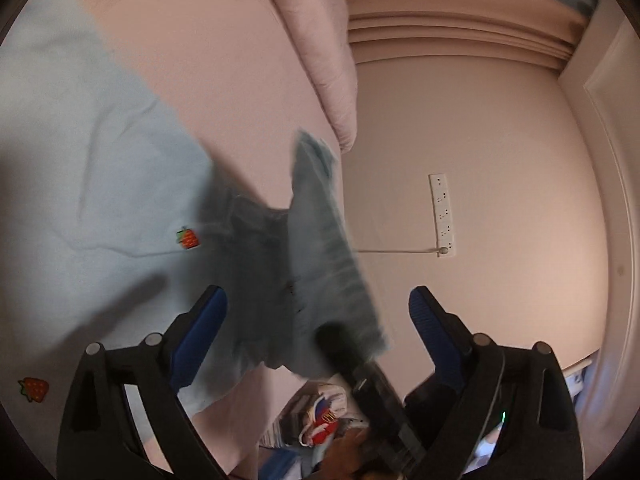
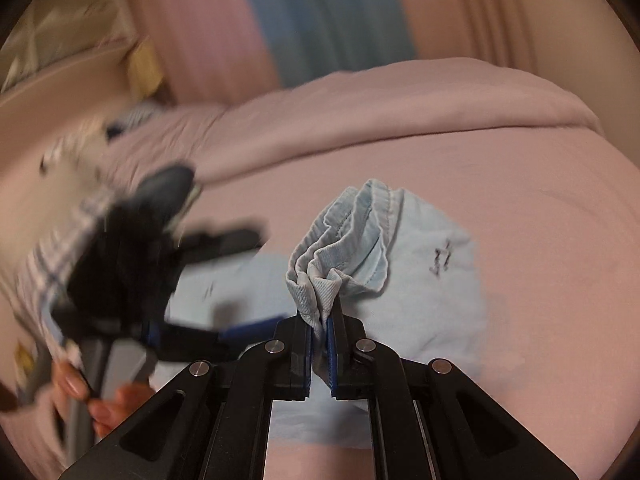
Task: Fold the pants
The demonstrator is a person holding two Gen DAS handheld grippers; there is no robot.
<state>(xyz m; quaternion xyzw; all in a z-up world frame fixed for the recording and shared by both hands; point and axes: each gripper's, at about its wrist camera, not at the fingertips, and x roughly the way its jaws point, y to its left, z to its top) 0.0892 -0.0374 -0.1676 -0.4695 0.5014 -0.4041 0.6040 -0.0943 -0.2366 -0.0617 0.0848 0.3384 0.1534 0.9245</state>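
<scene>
Light blue pants (image 1: 100, 160) with strawberry patches (image 1: 188, 237) lie spread on the pink bed (image 1: 224, 60). In the left wrist view my left gripper (image 1: 316, 300) stands wide open, with a lifted fold of the pants hanging between its blue pads (image 1: 204, 320) untouched. The blurred right gripper (image 1: 356, 356) holds that fold up. In the right wrist view my right gripper (image 2: 320, 322) is shut on a bunched, seamed edge of the pants (image 2: 424, 280). The left gripper (image 2: 240, 284) shows blurred at the left, held by a hand (image 2: 108, 404).
A rolled pink duvet (image 1: 324, 48) lies along the bed's far side. A white power strip (image 1: 442, 216) hangs on the wall beyond the bed's edge. Clutter (image 1: 320, 420) sits on the floor below. A blue and pink curtain (image 2: 332, 12) hangs behind.
</scene>
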